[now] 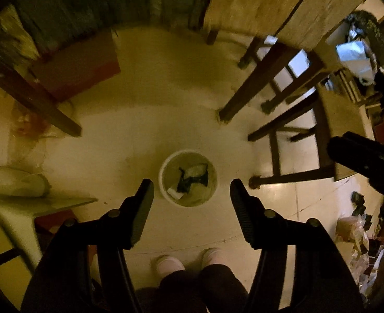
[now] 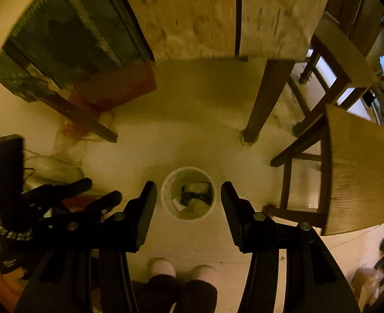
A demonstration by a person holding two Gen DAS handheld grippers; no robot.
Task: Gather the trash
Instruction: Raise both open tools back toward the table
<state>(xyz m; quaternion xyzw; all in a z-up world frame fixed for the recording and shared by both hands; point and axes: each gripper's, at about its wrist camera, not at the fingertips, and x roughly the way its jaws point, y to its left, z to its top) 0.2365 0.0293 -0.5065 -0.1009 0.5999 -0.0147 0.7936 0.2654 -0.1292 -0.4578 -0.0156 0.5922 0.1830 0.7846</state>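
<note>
A white round bin [image 1: 163,180] stands on the pale floor below me, holding crumpled white and dark trash [image 1: 193,178]. It also shows in the right wrist view [image 2: 165,198]. My left gripper [image 1: 192,187] is open and empty, high above the bin. My right gripper [image 2: 188,191] is open and empty too, high above the same bin. The right gripper shows at the right edge of the left view [image 1: 361,161]; the left gripper shows at the left of the right view [image 2: 69,203].
A wooden table [image 2: 192,15] with dark legs [image 2: 265,99] stands ahead. A wooden chair [image 2: 359,172] is at the right. A red box [image 1: 79,75] lies at the left. Loose litter [image 1: 359,234] lies on the floor at the right. My feet [image 1: 189,259] stand near the bin.
</note>
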